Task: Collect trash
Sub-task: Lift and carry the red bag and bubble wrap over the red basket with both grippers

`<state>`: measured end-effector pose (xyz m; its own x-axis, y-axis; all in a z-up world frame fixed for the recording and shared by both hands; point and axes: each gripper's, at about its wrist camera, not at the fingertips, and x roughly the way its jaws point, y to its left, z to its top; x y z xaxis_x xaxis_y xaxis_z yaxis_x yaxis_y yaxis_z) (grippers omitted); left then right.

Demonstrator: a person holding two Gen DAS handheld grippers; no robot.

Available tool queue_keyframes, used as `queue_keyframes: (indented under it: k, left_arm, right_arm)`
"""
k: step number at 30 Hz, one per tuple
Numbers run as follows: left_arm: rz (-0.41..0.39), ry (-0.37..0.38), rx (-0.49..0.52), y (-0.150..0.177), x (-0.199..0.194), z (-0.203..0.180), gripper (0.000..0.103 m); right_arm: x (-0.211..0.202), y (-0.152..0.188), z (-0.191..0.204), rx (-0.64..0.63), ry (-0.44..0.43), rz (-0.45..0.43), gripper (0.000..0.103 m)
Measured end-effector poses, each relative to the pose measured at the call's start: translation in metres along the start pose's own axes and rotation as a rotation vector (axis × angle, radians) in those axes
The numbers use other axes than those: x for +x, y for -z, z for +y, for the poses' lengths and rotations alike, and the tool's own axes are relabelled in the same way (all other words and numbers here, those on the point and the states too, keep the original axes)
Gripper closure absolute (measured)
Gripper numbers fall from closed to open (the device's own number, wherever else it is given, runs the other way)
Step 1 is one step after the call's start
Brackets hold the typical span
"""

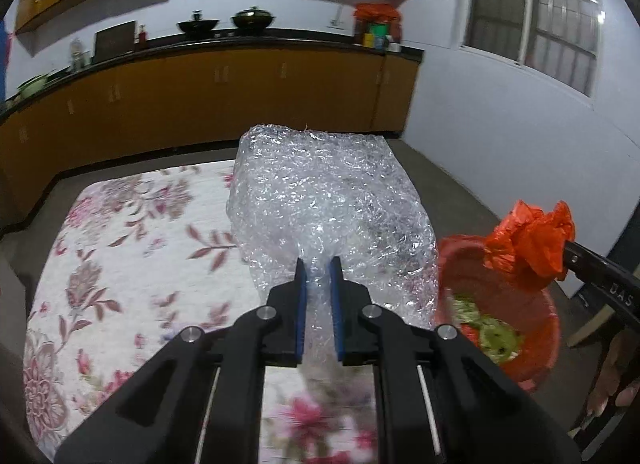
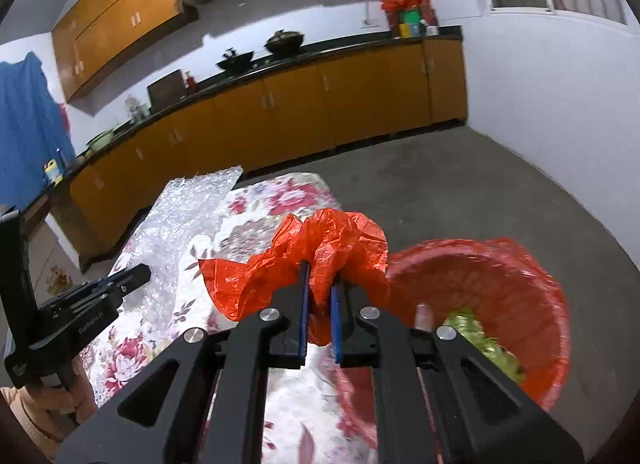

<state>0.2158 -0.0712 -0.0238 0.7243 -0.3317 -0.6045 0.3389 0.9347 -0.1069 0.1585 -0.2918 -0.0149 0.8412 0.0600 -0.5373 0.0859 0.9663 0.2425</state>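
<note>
The left tool [image 1: 319, 264] is clamped on a sheet of bubble wrap [image 1: 328, 200], whose long axis runs straight ahead of it over the flowered tabletop [image 1: 120, 264]. The right tool [image 2: 320, 270] grips a crumpled red bag [image 2: 320, 248]; just right of it stands a red bin [image 2: 492, 304] holding green scraps.

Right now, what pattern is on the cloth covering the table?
White tablecloth printed with pink and red flowers and brownish leaves, seen best in the left wrist view.

Both grippers [image 1: 319, 264] [image 2: 320, 270] clamped, fingers nearly together
</note>
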Motion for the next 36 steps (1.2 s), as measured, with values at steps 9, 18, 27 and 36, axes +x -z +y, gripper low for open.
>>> queue_keyframes:
  k: [9,18,27,36]
  left_arm:
    - [0.008,0.103,0.063,0.002,0.000,-0.062,0.091]
    - [0.038,0.171,0.103,0.008,0.009,-0.100,0.091]
    - [0.071,0.221,0.127,0.015,0.019,-0.130,0.091]
    - [0.105,0.259,0.139,0.019,0.034,-0.151,0.091]
  right_arm:
    - [-0.031,0.001,-0.050,0.083,0.079,-0.051,0.093]
    - [-0.052,0.008,-0.092,0.177,0.140,-0.093,0.093]
    - [-0.063,0.009,-0.114,0.223,0.148,-0.120,0.093]
    - [-0.068,0.009,-0.122,0.251,0.150,-0.148,0.093]
